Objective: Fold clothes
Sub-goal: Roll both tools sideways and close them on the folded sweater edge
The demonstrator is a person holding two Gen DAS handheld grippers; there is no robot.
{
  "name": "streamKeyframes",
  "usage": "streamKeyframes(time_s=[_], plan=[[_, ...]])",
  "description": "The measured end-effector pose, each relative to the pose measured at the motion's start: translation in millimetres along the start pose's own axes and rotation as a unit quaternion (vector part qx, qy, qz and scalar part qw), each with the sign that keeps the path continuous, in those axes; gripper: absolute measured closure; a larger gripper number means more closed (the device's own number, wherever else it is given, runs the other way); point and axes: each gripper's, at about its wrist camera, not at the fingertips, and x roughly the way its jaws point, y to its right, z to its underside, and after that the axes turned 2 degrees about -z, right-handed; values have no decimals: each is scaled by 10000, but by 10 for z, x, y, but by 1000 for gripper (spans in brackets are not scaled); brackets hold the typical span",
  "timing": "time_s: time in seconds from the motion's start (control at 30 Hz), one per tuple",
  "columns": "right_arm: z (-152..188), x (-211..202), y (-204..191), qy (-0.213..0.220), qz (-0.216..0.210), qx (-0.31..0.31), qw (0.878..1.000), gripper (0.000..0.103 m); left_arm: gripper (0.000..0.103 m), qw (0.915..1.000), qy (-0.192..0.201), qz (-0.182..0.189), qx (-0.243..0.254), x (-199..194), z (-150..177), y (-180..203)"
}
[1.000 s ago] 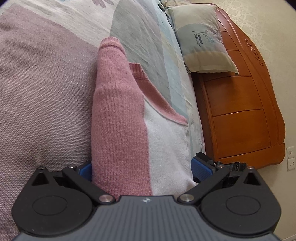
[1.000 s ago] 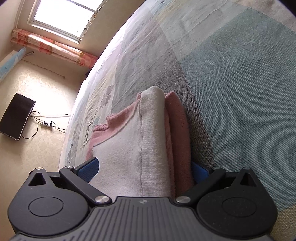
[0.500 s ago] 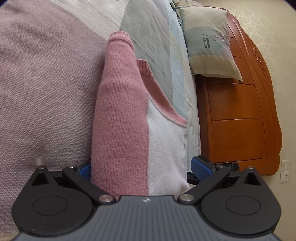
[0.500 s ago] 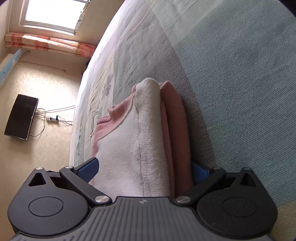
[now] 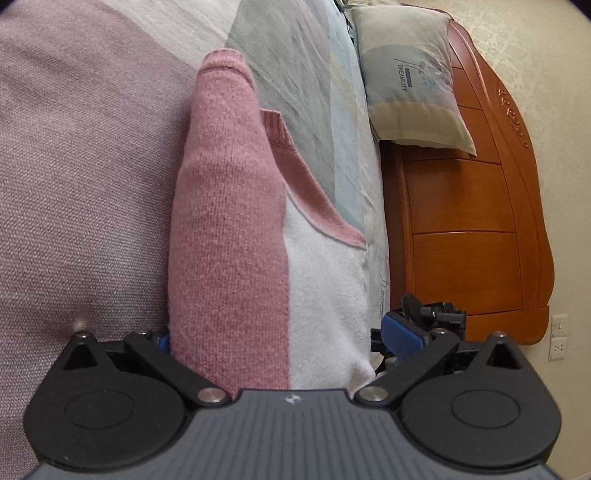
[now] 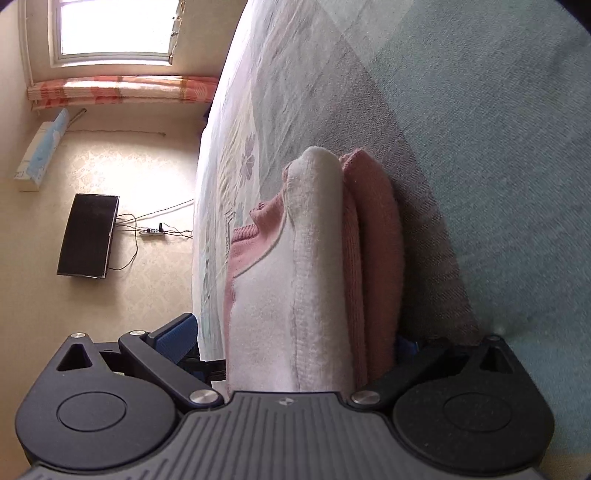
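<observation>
A folded pink and white knit sweater (image 5: 229,240) lies on the bed and runs lengthwise between the fingers of my left gripper (image 5: 282,338). The left blue pad (image 5: 164,338) is tucked between the sweater and the bedspread. The right pad (image 5: 402,338) stands a little off the white side, so the gripper is open. In the right wrist view the same sweater (image 6: 317,277) shows its other end as a stack of white and pink layers. My right gripper (image 6: 291,338) straddles it, open. One blue pad (image 6: 177,332) is clear of the fabric, and the other is mostly hidden against the bedspread.
The bedspread (image 5: 74,184) has pink, grey and blue patches. A pillow (image 5: 410,81) leans on the wooden headboard (image 5: 461,240). Off the bed's side are a cream floor, a black monitor (image 6: 88,236) with a power strip, and a window (image 6: 110,29).
Both views have swung and tilted, bringing more of the headboard and the window into sight. The sweater stays between both pairs of fingers, and the finger spacing looks the same.
</observation>
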Motion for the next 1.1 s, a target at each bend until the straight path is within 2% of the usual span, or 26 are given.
streamKeyframes(time_s=[0.17, 0.23, 0.37, 0.5, 0.67, 0.77, 0.87, 1.0, 1.1], plan=[[-59, 26, 21, -206, -290, 16, 9994, 0, 1, 9985, 178, 509, 129, -123, 72, -110], [17, -44, 36, -217, -392, 69, 9990, 0, 1, 9977, 227, 626, 138, -151, 83, -140], [151, -212, 176, 252, -830, 304, 9958, 0, 1, 9979, 184, 599, 184, -113, 50, -126], [124, -197, 366, 794, -1518, 696, 9828, 0, 1, 9976, 187, 633, 204, -87, 41, -131], [85, -207, 446, 815, -1791, 585, 9787, 1, 1, 9973, 238, 662, 198, -68, 40, -149], [27, -194, 414, 768, -1562, 615, 9828, 1, 1, 9986, 221, 465, 71, -37, 19, -105], [-22, -102, 247, 624, -1032, 491, 9915, 0, 1, 9996, 149, 216, -112, 22, -16, -31], [-24, 33, -21, 364, -270, 109, 9989, 0, 2, 9989, 111, 316, -316, 6, -20, -22], [5, 28, -109, 298, -273, 48, 9992, 0, 2, 9989, 70, 348, -302, 18, -7, -52]])
